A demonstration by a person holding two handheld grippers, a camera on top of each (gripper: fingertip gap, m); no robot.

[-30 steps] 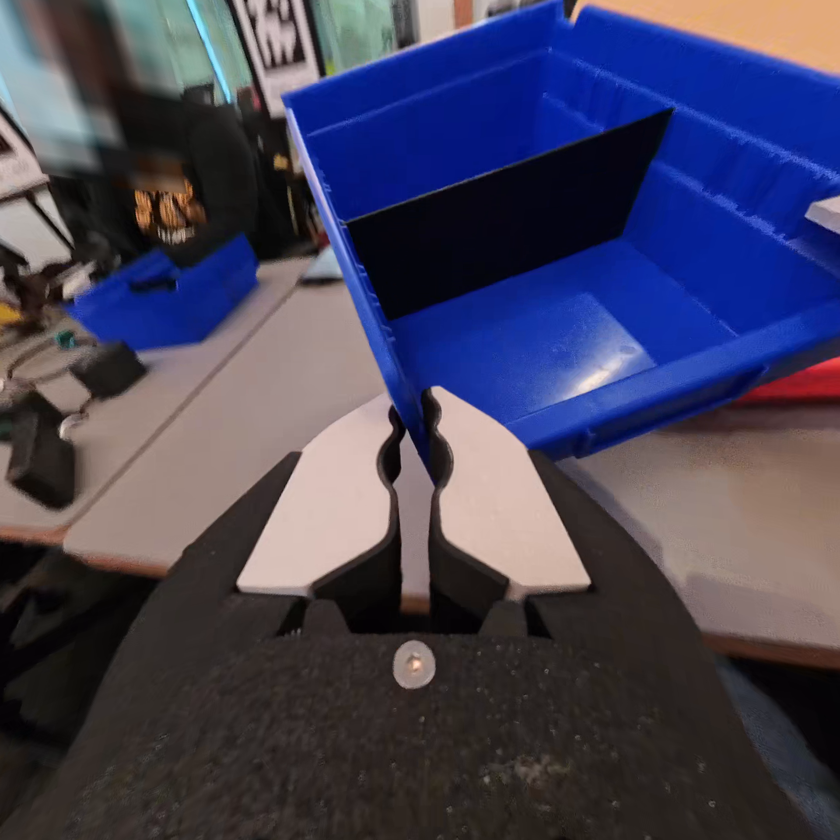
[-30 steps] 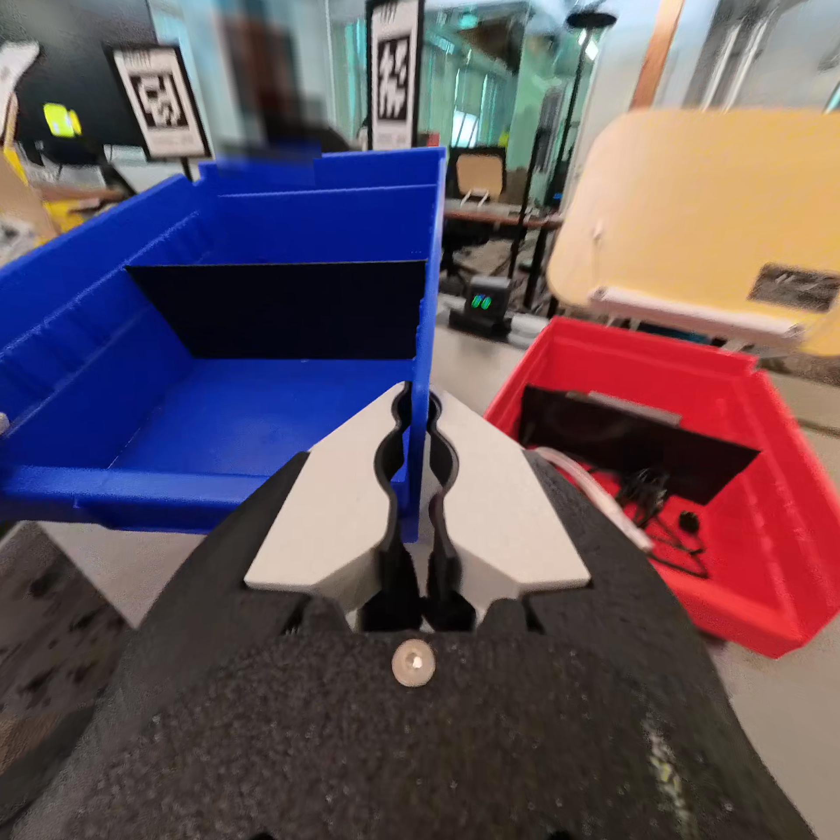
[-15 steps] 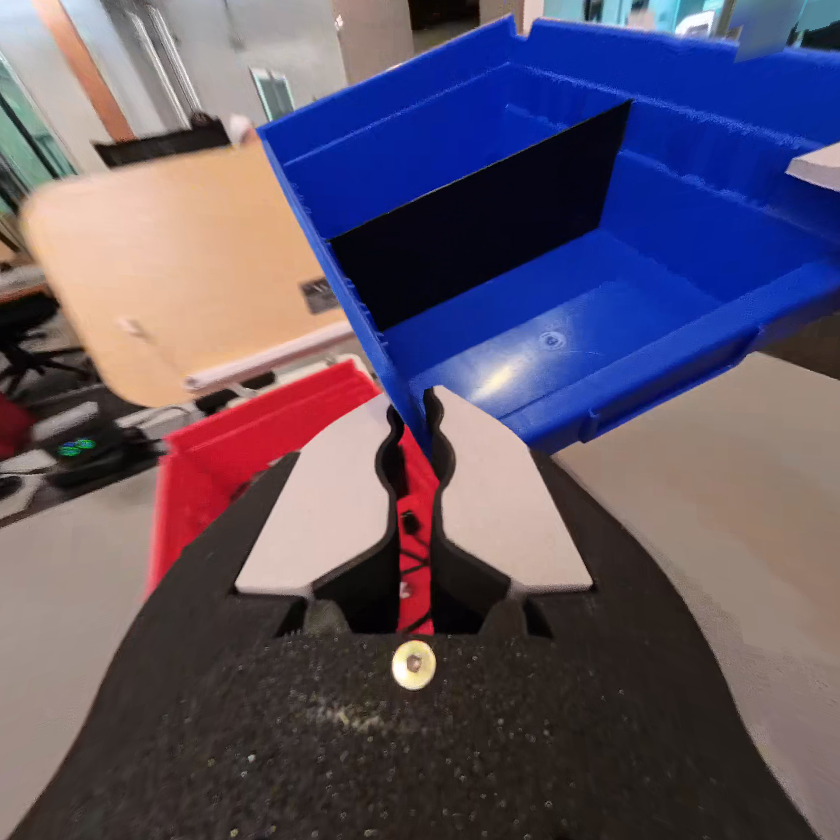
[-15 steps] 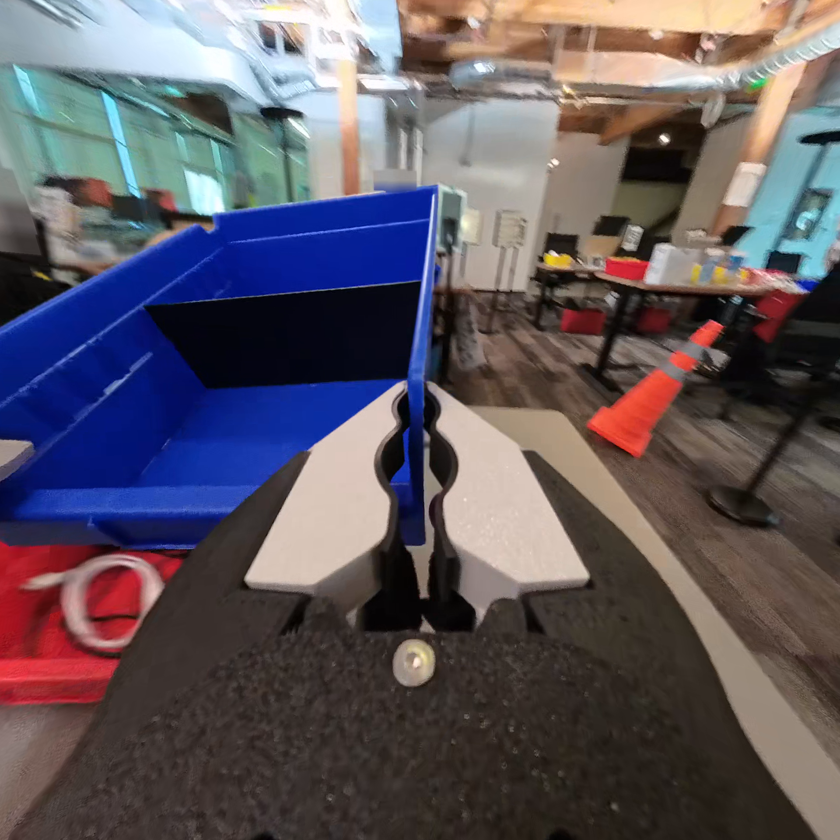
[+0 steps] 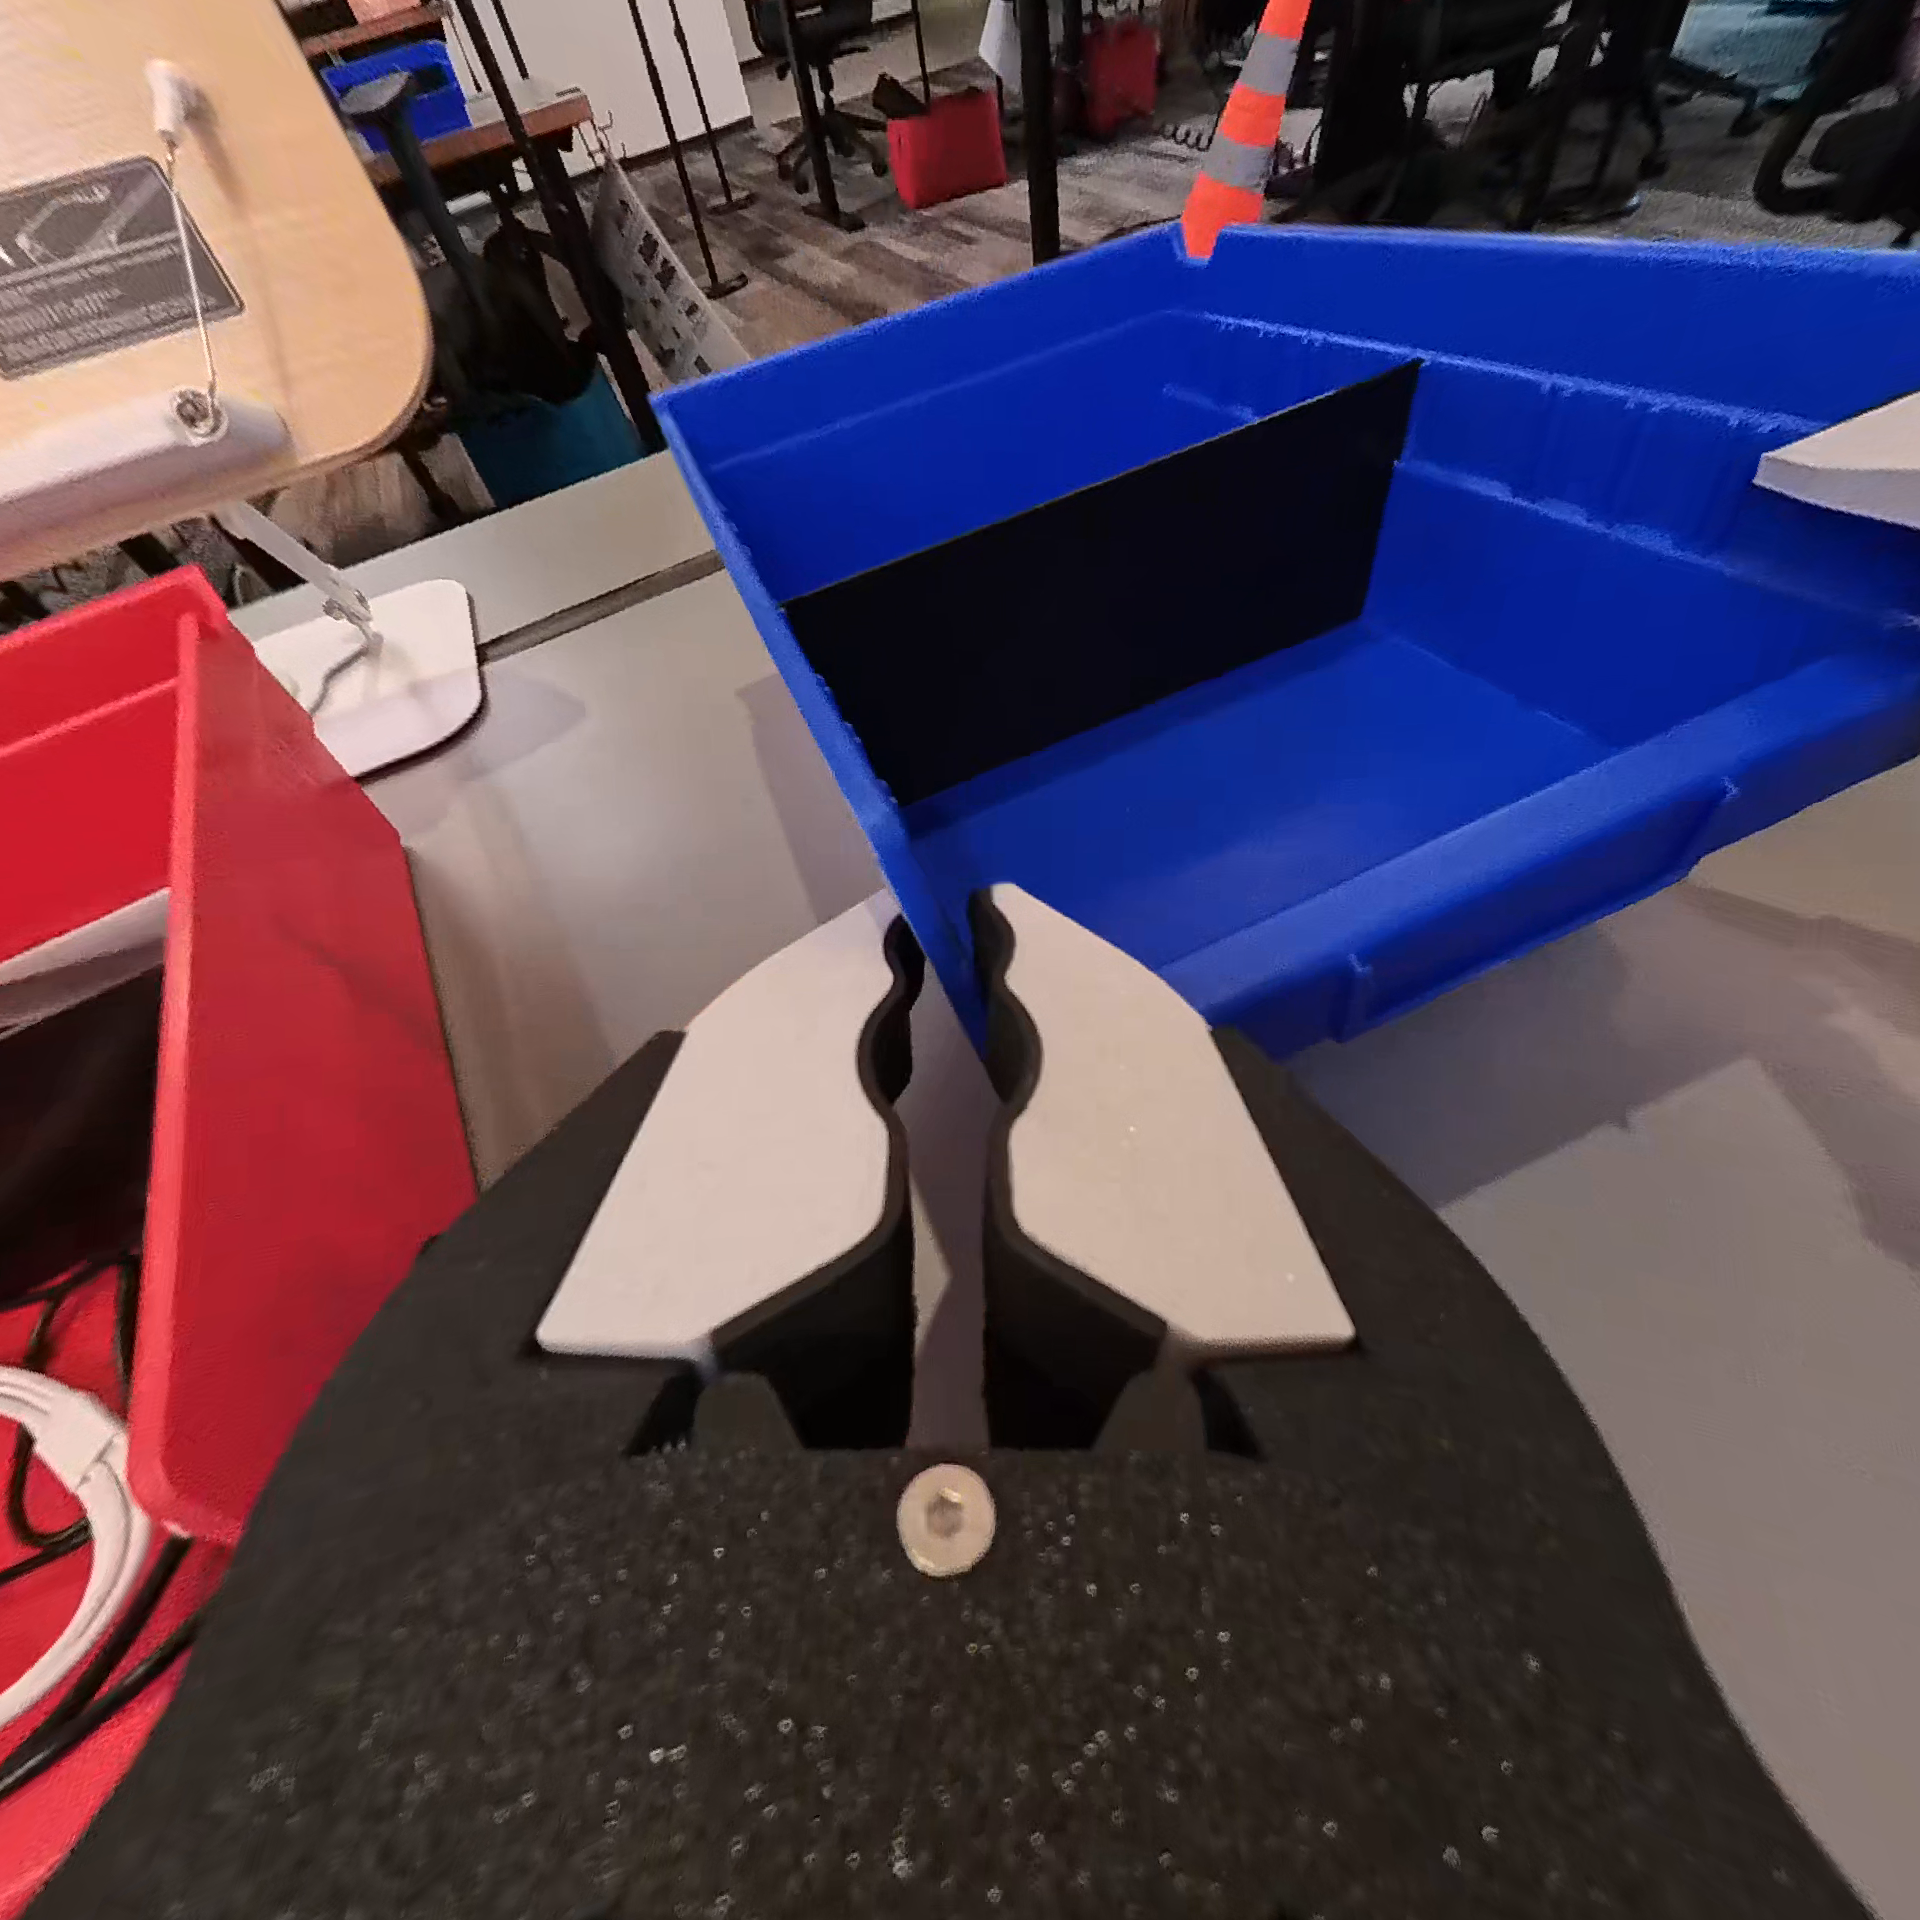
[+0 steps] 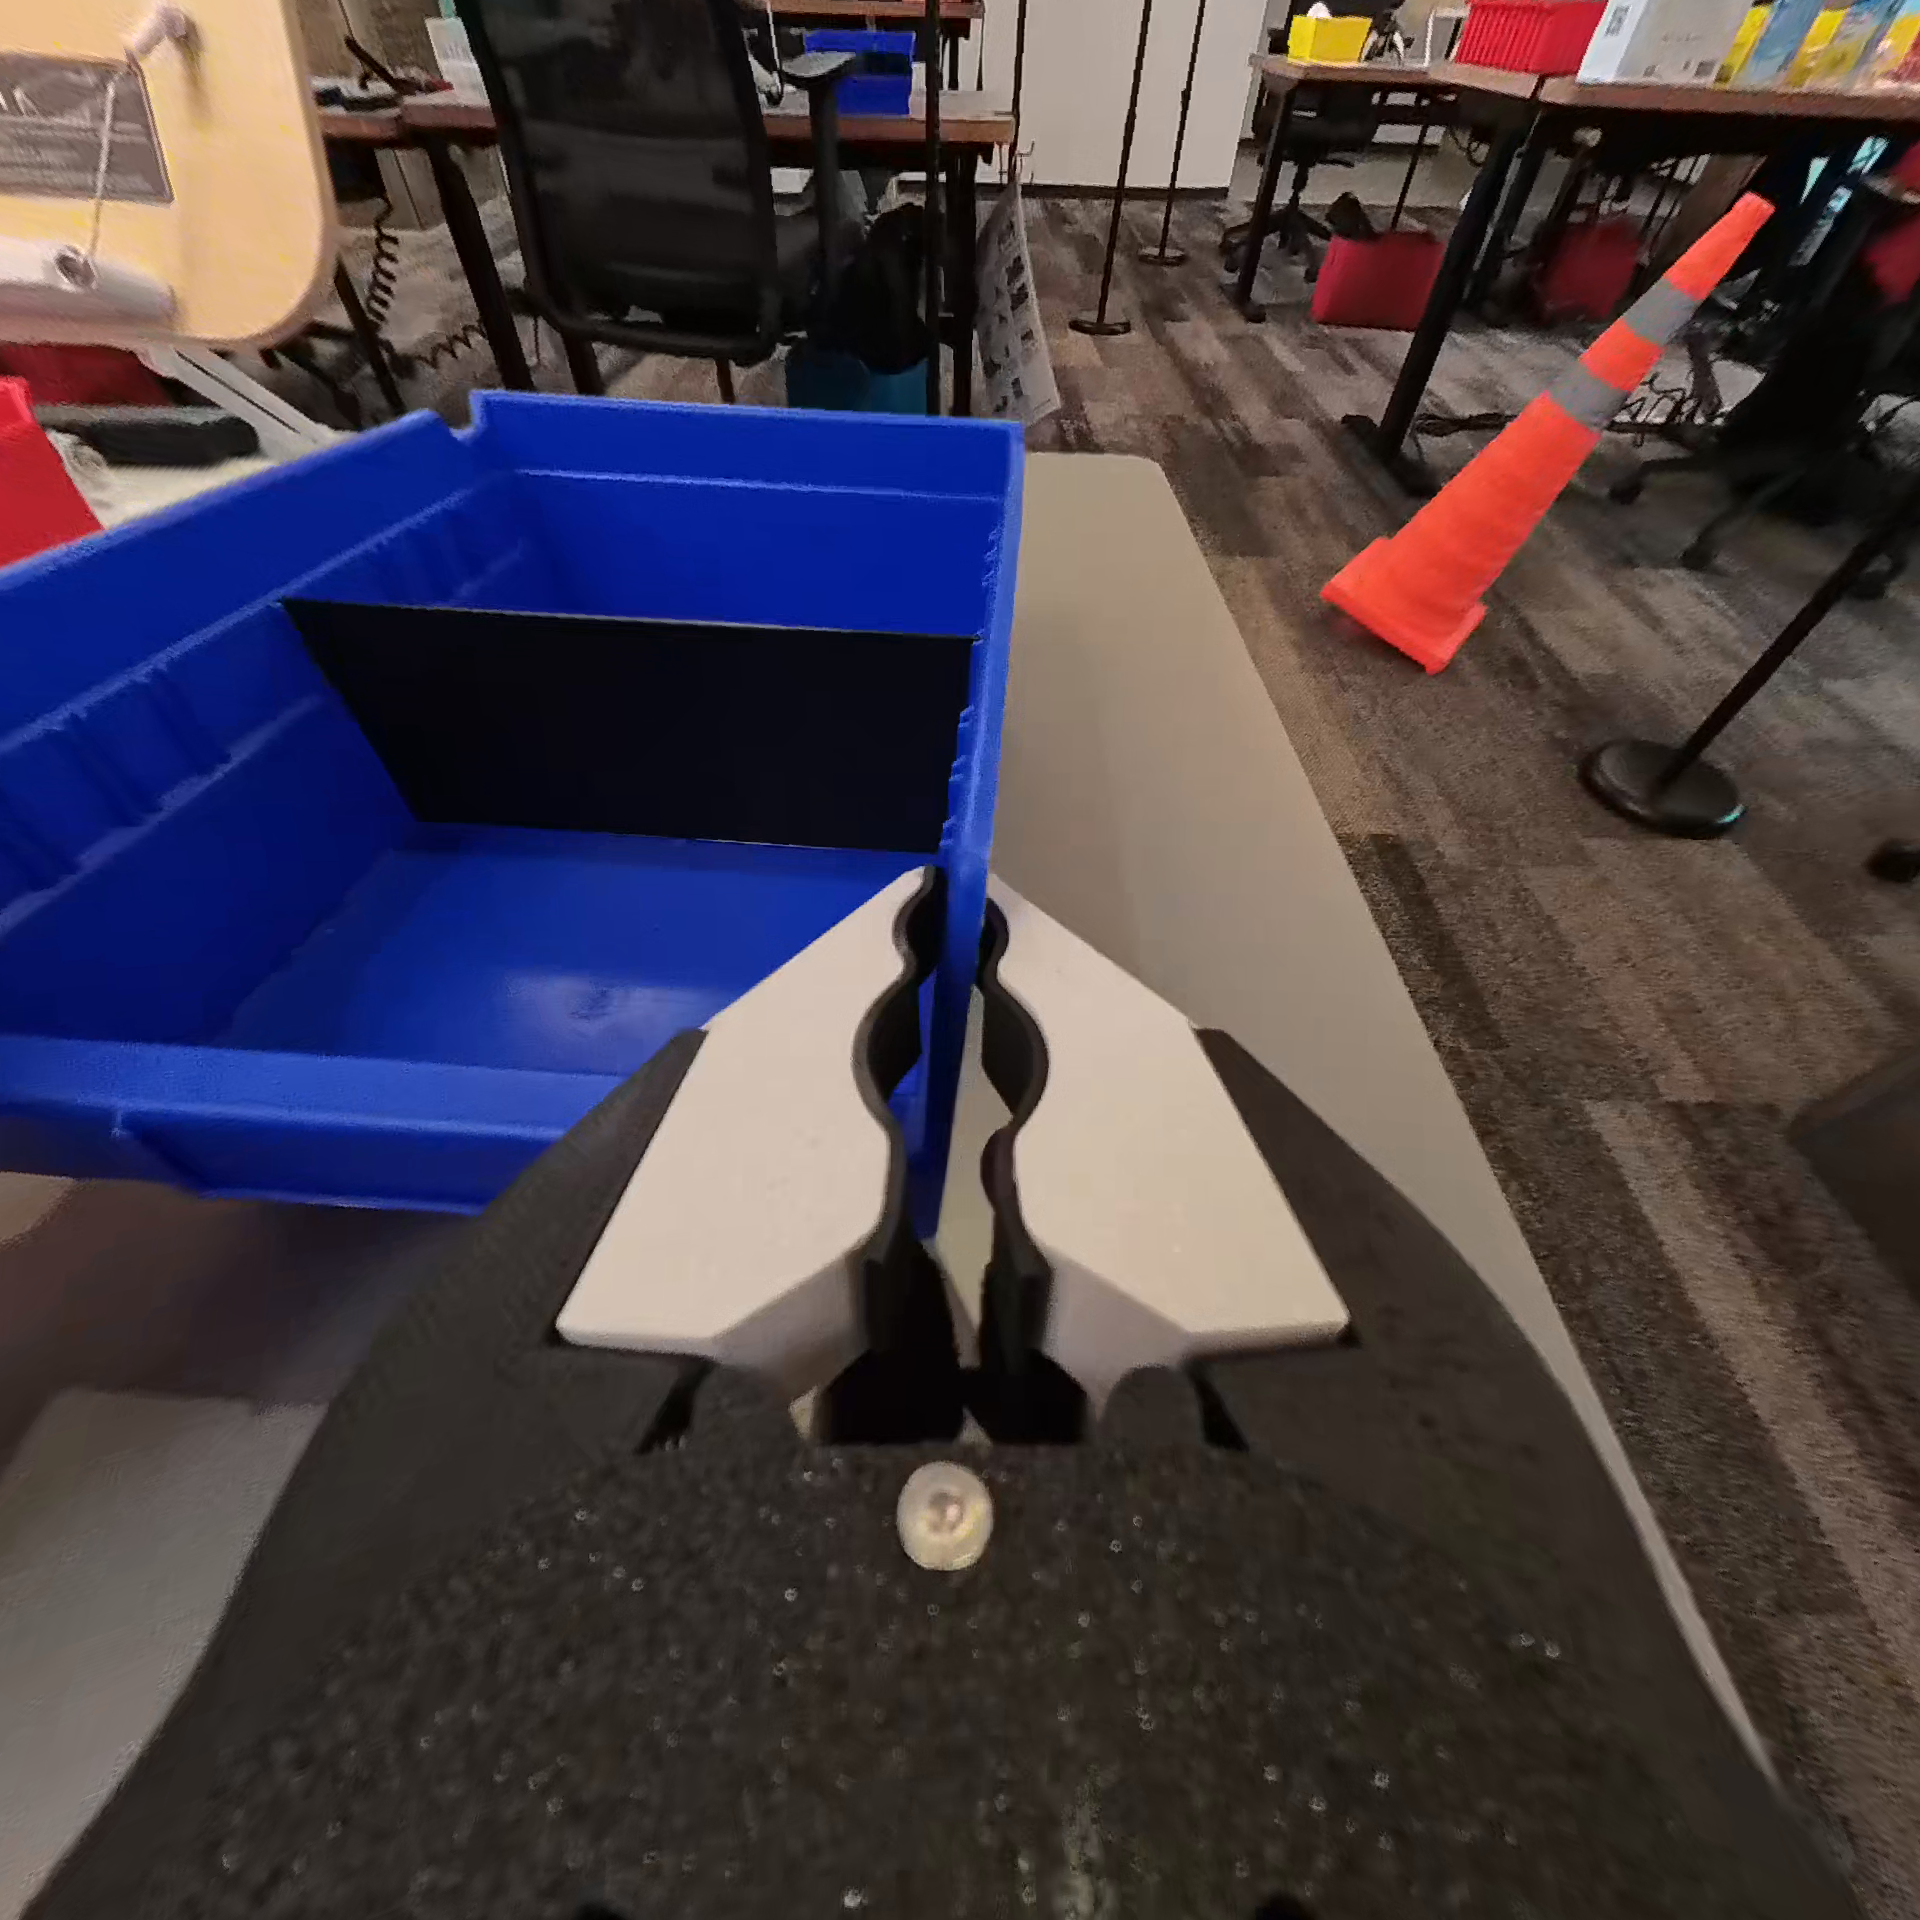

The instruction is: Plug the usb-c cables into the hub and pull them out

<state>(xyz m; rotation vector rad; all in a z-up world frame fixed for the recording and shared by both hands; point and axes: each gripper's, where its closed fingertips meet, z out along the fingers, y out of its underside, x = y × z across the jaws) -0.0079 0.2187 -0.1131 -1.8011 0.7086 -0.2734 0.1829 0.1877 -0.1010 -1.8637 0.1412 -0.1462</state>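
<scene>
An empty blue bin (image 5: 1299, 790) with a black divider (image 5: 1091, 644) is held between both grippers, just above the grey table. My left gripper (image 5: 948, 925) is shut on the bin's left side wall. My right gripper (image 6: 958, 894) is shut on the bin's right side wall (image 6: 971, 831); its finger tip shows at the right edge of the left wrist view (image 5: 1849, 478). A white cable (image 5: 73, 1558) and thin black cables lie in a red bin (image 5: 270, 1039) at the left. No hub is in view.
The grey table (image 5: 1662, 1195) lies under the bin; its right edge (image 6: 1299, 831) drops to carpet. An orange traffic cone (image 6: 1538, 457) and a black stanchion base (image 6: 1662, 795) stand on the floor. A tilted wooden tabletop with a white foot (image 5: 384, 686) stands behind the red bin. My right fingertips sit around 20 cm from my left ones.
Both grippers have swung the blue bin round and lowered it toward the table right of the red bin. The background has swept past. Both grips stay the same.
</scene>
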